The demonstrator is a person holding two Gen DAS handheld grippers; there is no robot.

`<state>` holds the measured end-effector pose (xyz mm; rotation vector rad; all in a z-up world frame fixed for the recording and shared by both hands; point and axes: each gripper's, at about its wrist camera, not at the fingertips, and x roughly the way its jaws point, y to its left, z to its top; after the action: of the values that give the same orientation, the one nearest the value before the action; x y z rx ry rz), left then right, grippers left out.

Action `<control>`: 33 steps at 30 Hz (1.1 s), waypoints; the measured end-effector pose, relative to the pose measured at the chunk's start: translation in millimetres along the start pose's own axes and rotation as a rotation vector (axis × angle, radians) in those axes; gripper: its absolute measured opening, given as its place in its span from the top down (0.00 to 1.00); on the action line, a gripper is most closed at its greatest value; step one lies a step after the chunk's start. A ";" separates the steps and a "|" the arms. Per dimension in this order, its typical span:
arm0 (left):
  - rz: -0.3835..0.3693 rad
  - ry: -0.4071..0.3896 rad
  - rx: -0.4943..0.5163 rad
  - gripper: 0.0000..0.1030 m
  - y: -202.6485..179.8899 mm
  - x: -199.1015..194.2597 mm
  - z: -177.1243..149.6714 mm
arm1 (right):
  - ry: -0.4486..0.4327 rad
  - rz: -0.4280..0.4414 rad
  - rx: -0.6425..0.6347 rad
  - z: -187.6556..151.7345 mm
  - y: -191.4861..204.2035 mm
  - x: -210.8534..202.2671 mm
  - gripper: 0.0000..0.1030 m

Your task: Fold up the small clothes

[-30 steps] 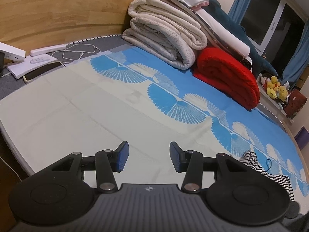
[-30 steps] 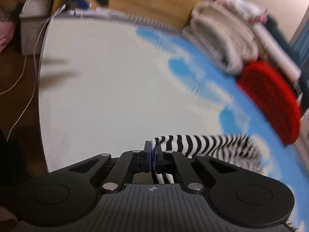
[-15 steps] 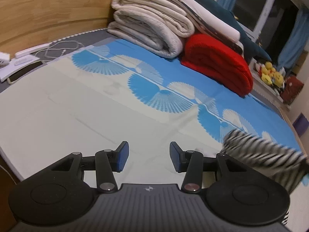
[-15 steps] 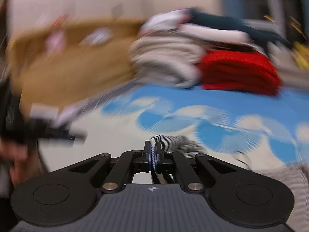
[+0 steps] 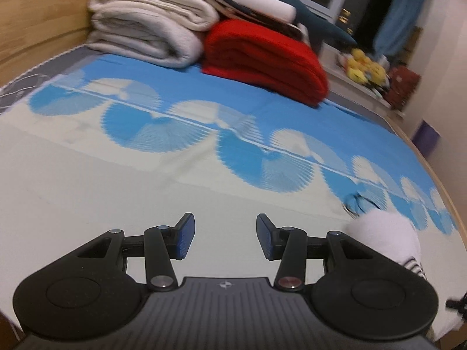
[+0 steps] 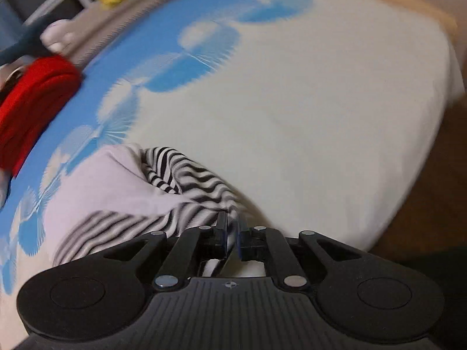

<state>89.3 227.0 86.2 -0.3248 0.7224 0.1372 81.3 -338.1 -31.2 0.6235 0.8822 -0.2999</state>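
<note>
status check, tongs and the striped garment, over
Left tongs open, empty. Right tongs shut on striped garment, heaped on bed sheet. Nothing in the way.

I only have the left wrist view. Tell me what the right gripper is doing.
Observer: The right gripper has its jaws nearly closed on the striped garment, pinching an edge of it.
Operator: Describe how the garment lies.
Observer: It is bunched on the bed sheet, with a pale lilac part turned up beside the black and white stripes.
Operator: Report what lies ahead of that gripper.
Observer: Plain cream sheet reaches the bed's edge, with the red blanket far off to the view's left.
</note>
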 end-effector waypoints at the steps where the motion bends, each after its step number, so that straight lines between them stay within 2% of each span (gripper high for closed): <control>1: -0.012 0.005 0.025 0.51 -12.1 4.8 -0.7 | -0.027 0.032 -0.023 6.8 -0.7 -5.8 0.91; 4: -0.039 0.016 0.110 0.49 -47.2 17.5 -5.4 | -0.054 0.186 -0.123 29.9 8.3 -13.8 0.75; 7: -0.058 0.039 0.178 0.49 -76.7 30.7 -11.6 | -0.013 0.324 -0.255 52.5 24.5 -7.4 0.73; 8: -0.062 0.047 0.190 0.49 -84.1 34.4 -13.8 | 0.006 0.364 -0.312 60.1 35.6 -1.3 0.69; 11: -0.072 0.074 0.193 0.49 -101.0 45.5 -19.0 | 0.084 0.430 -0.418 77.6 67.9 28.8 0.53; 13: -0.081 0.093 0.169 0.49 -110.4 50.7 -22.0 | 0.132 0.456 -0.433 85.0 81.6 51.9 0.52; 15: -0.094 0.118 0.139 0.48 -120.3 57.5 -25.8 | 0.172 0.491 -0.363 93.9 89.0 79.2 0.52; 18: -0.117 0.157 0.115 0.44 -138.6 66.1 -33.6 | 0.263 0.561 -0.168 105.1 90.0 124.4 0.52; 19: -0.131 0.171 0.114 0.43 -145.4 68.7 -36.7 | 0.301 0.556 -0.126 103.9 90.4 138.8 0.52; 21: -0.174 0.206 0.117 0.33 -161.5 74.8 -43.6 | 0.336 0.540 -0.085 100.7 95.6 155.7 0.50; 23: -0.223 0.248 0.131 0.17 -178.7 81.4 -52.4 | 0.352 0.530 -0.057 101.3 101.2 170.9 0.50; 25: -0.241 0.288 0.162 0.14 -196.4 89.0 -61.8 | 0.375 0.536 -0.003 102.2 102.0 182.9 0.50; 27: -0.239 0.317 0.166 0.14 -209.0 97.0 -69.9 | 0.389 0.570 0.034 105.3 99.9 186.9 0.52; 28: -0.228 0.326 0.149 0.14 -211.7 101.0 -73.2 | 0.388 0.594 0.050 107.3 99.4 186.8 0.59; 29: -0.215 0.339 0.119 0.14 -213.3 106.2 -75.9 | 0.379 0.627 0.065 110.8 99.4 183.4 0.79; 30: -0.209 0.358 0.086 0.14 -213.1 111.4 -78.2 | 0.353 0.668 0.079 115.8 98.6 176.7 0.91; 31: -0.207 0.385 0.055 0.14 -213.1 117.1 -81.3 | 0.310 0.723 0.088 122.9 97.6 165.5 0.96; 33: -0.235 0.425 0.025 0.12 -214.5 124.2 -86.6 | 0.180 0.890 0.070 141.7 95.9 130.1 0.98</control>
<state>177.7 -2.6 -5.4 -0.4179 1.0980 -0.1698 296.0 -349.8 -30.4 1.0528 0.6870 0.5359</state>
